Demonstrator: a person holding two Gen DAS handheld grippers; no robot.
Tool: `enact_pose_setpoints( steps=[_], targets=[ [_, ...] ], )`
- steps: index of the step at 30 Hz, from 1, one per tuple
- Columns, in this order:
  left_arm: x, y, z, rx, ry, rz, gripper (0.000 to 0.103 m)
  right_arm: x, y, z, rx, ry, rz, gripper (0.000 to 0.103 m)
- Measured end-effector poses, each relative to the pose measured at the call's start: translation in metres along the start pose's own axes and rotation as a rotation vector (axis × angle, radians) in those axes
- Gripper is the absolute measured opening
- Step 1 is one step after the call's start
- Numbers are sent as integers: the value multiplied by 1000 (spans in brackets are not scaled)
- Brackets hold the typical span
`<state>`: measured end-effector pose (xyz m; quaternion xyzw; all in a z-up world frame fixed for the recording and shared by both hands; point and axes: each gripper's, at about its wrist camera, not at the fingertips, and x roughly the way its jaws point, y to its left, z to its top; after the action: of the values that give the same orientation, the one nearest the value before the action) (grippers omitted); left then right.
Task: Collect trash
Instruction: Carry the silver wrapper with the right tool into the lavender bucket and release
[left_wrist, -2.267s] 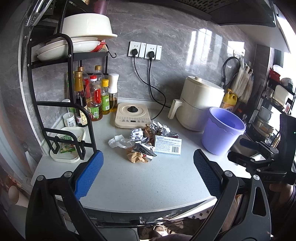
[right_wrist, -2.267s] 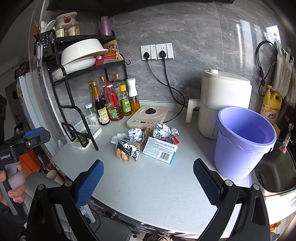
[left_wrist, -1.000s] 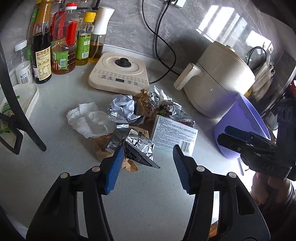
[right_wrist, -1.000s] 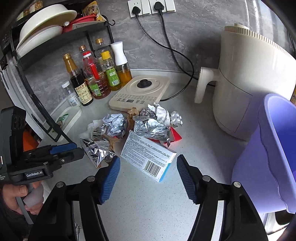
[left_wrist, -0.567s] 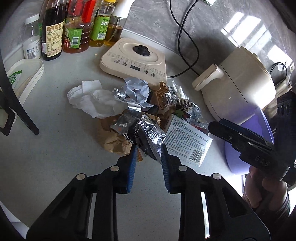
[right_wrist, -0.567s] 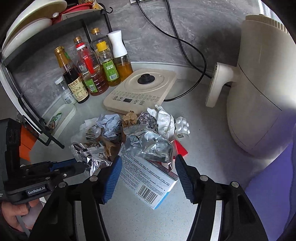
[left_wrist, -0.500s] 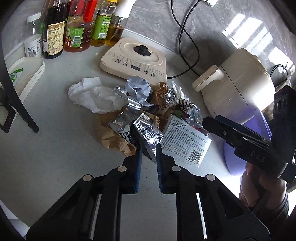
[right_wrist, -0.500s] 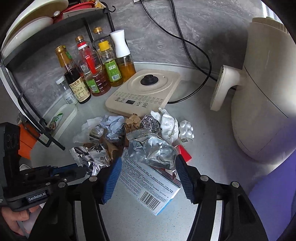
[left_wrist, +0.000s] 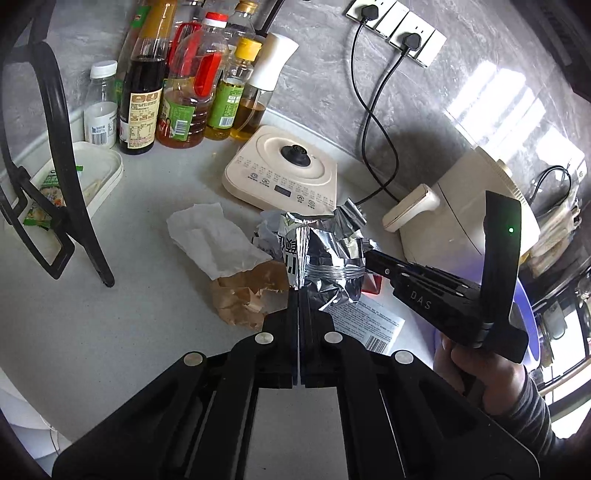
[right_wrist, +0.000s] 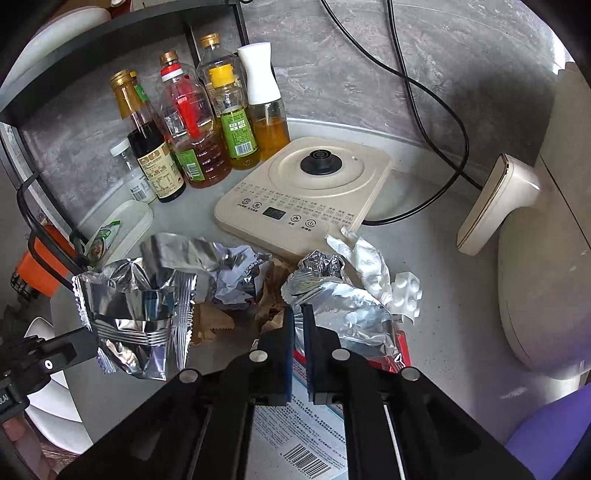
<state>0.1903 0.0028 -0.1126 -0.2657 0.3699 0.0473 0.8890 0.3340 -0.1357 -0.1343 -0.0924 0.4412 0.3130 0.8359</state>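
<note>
A pile of trash lies on the grey counter (left_wrist: 110, 332) in front of the induction cooker (left_wrist: 284, 177). My left gripper (left_wrist: 298, 291) is shut on a silver foil snack bag (left_wrist: 325, 266), held raised above the pile; the same bag (right_wrist: 136, 321) hangs at the left of the right wrist view. My right gripper (right_wrist: 299, 312) is shut on the edge of a crumpled foil wrapper (right_wrist: 343, 302) that rests on a white barcode box (right_wrist: 295, 435). Brown paper (left_wrist: 243, 295), a white tissue (left_wrist: 210, 236) and a blister pack (right_wrist: 406, 291) lie around them.
A purple bucket (right_wrist: 546, 443) stands at the right by a cream air fryer (left_wrist: 461, 214). Several sauce and oil bottles (left_wrist: 188, 92) line the back wall. A black rack leg (left_wrist: 74, 184) and a white tray (left_wrist: 99, 173) are at the left. Cables (left_wrist: 369, 122) run to the wall sockets.
Both grippers have closed. The left one took the silver snack bag and lifted it off the pile. The right one moved in over the box and shut on the foil wrapper.
</note>
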Motion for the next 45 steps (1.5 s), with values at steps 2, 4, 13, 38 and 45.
enact_pose_setpoints(
  steps=[2,4,13,38,45],
  targets=[
    [-5,0,3,10,-15,4,1,-9,-1,0,8,-20,7,1],
    [-10,-1,4,18,-27,1,1,-19,0,0,11,-40,11,1],
    [-45,-7,0,66,-77,-31,1,-74,13,-2,34,-133,10,1],
    [-114,-34,-43,188,-123,-193,1,-241,48,-63,41,-327,-235,1],
    [-111,-68,-42,198,-160,-168,1,-260,4,-61,72,-378,-242,1]
  ],
)
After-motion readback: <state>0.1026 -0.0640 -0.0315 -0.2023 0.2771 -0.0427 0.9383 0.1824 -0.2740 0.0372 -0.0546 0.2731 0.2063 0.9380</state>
